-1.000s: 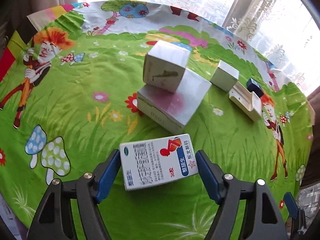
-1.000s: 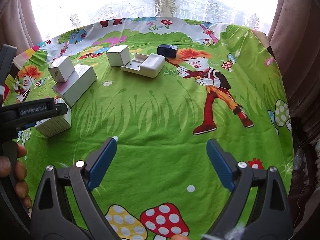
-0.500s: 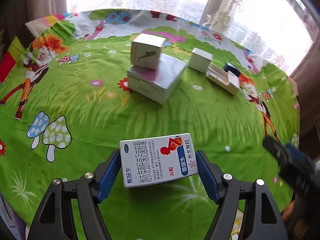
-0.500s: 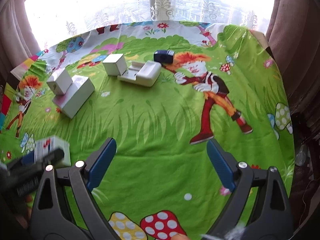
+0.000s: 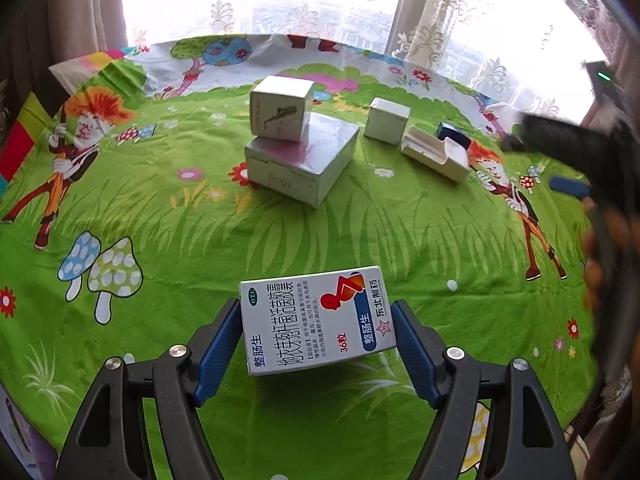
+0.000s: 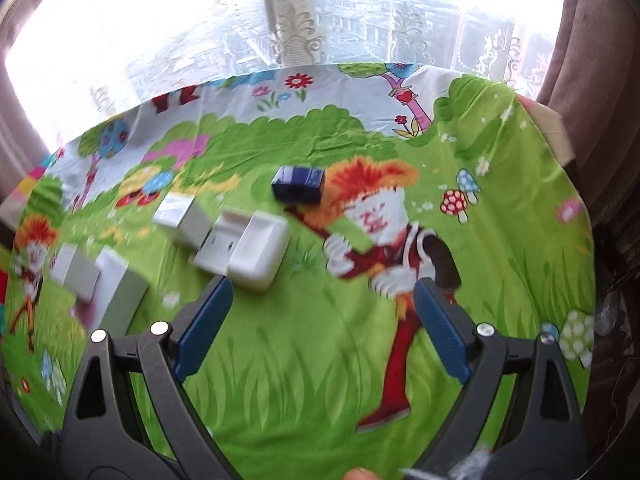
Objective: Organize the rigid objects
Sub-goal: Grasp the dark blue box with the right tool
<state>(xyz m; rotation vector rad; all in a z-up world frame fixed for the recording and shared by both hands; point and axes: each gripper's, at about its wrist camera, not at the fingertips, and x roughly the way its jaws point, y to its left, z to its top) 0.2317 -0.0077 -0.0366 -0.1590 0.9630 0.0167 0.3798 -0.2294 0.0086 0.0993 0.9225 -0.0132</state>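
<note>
My left gripper [image 5: 318,320] is shut on a white medicine box [image 5: 316,318] with blue and red print, held above the cloth near the table's front. Farther back a small white cube box [image 5: 280,108] sits on a flat silver box [image 5: 300,160]. To their right lie a small white box [image 5: 387,120], a white plastic holder [image 5: 434,153] and a dark blue box [image 5: 452,134]. My right gripper [image 6: 320,312] is open and empty, above the cloth just in front of the white holder [image 6: 244,248] and the blue box [image 6: 298,183].
The round table wears a green cartoon cloth [image 5: 160,208] and drops off at its edges. A window with lace curtains [image 6: 296,28] stands behind it. Brown drapes [image 6: 600,80] hang at the right. My right gripper shows in the left wrist view [image 5: 580,152] at the right.
My left gripper has drawn back from the stacked boxes with the medicine box in it. My right gripper has moved forward toward the white holder and the blue box.
</note>
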